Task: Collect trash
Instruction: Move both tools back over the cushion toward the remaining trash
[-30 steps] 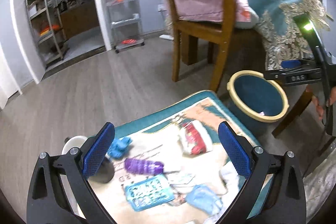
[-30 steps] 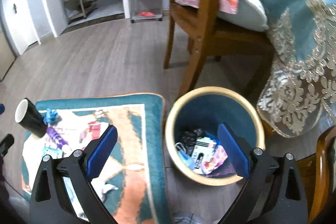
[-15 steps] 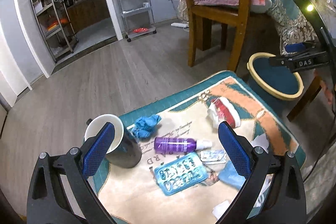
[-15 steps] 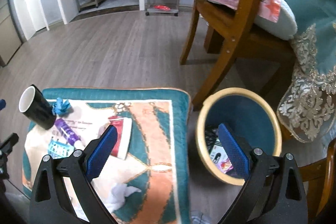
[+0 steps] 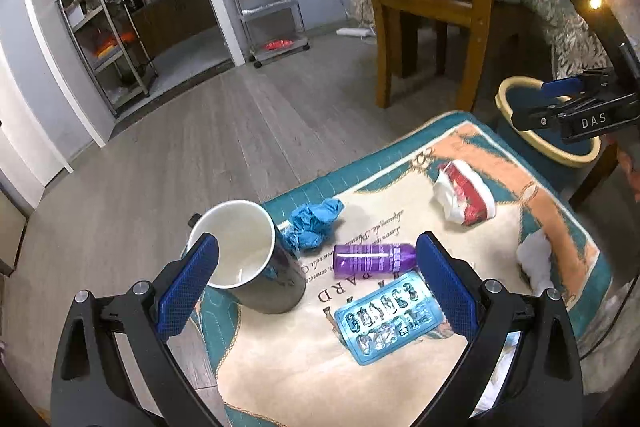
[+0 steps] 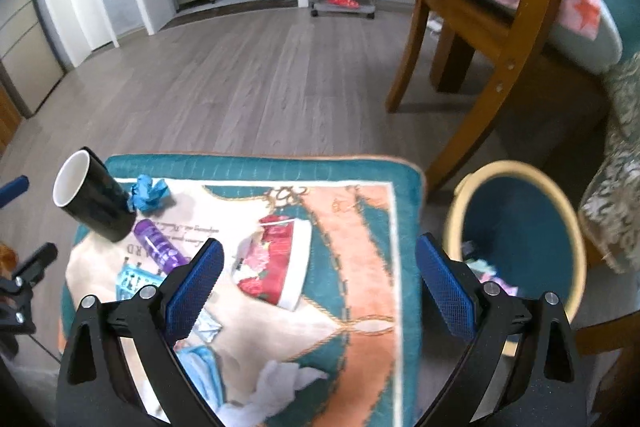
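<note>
Trash point(image 5: 314, 223) lies scattered on a patterned cushion point(image 6: 360, 227) above wood flooring; both grippers' jaws stand apart, empty.

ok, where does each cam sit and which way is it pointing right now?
Left wrist: on the left gripper, open, looking down and forward over the mug, purple bottle and blister pack; the right gripper shows at the right edge.
Right wrist: on the right gripper, open, facing the red packet and trash bin.
Shared: mug, bottle, red packet, blue wad, bin, cushion.
</note>
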A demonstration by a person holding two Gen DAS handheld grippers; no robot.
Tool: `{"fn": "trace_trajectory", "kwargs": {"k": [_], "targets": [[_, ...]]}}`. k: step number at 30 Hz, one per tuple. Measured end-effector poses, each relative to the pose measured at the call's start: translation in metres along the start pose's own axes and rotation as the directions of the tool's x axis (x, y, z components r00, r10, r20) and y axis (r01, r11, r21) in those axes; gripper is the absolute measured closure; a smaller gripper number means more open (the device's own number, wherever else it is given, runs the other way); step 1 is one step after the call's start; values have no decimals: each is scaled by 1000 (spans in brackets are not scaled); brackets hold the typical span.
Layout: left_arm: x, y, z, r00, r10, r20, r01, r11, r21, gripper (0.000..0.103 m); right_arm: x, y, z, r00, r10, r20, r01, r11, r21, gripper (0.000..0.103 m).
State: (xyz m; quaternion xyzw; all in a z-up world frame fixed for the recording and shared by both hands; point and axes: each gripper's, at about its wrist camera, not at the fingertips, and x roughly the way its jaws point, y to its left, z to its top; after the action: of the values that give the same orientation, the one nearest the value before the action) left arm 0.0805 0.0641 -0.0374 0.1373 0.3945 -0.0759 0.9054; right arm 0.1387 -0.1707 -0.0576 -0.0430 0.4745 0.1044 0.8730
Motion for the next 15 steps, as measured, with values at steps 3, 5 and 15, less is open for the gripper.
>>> {"fn": "trace_trajectory", "kwargs": {"k": [3, 5, 15], "targets": [[12, -2, 0, 999, -35, -23, 35, 999, -10, 6, 20, 2, -5, 999, 12, -47, -11, 1000, 18, 7], [18, -7, 1, 998, -54, -32, 54, 999, -1, 6, 35, 2, -10, 996, 11, -90, -9, 1000, 26, 7], [66, -17, 17, 991, -99, -88, 99, 995, -7, 18, 75, -15, -24, 978, 41, -203, -22, 995, 97, 9]]}}
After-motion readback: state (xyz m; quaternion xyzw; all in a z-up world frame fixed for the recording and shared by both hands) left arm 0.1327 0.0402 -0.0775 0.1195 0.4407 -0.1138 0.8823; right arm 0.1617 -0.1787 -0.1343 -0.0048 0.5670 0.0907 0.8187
